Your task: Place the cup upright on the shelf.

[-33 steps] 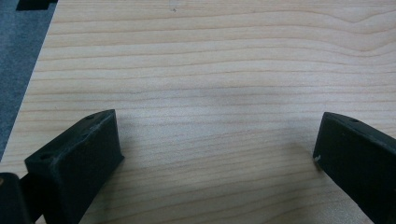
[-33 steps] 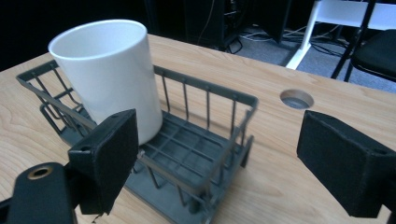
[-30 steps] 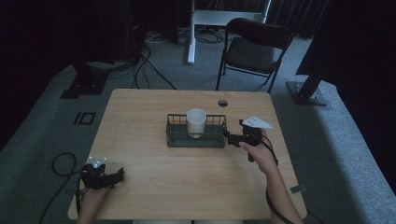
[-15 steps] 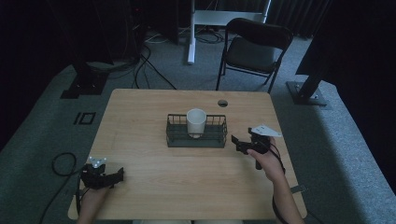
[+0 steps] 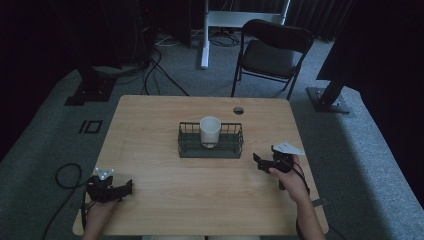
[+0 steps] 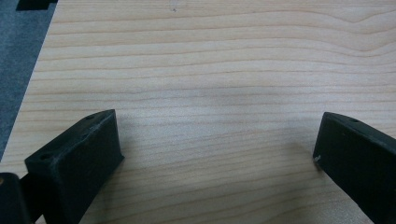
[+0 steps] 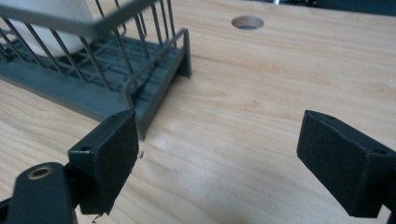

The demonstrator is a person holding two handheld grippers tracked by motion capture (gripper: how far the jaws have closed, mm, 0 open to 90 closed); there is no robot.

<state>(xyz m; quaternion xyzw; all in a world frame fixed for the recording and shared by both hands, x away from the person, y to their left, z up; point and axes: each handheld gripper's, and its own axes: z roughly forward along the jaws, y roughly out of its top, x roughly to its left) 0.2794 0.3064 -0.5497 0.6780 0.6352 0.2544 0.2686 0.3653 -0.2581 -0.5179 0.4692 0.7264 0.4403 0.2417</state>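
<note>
Right gripper (image 5: 264, 163) spread wide beside the basket (image 5: 210, 148), empty. Cup (image 5: 210, 130) sits inside. Left gripper (image 5: 120, 189) spread too, idle at the table (image 5: 150, 125) corner.

A white cup (image 5: 210, 131) stands inside a dark grey wire basket (image 5: 210, 148) on the pale, wood-grained table (image 5: 200, 200); both grippers' jaws are matte black.

A white cup (image 5: 210, 131) stands in a wire basket (image 5: 210, 147) mid-table.

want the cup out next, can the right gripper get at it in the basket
Probably yes: the right gripper is open beside the wire basket, and the white cup stands uncovered, so coming in from above looks free.
</note>
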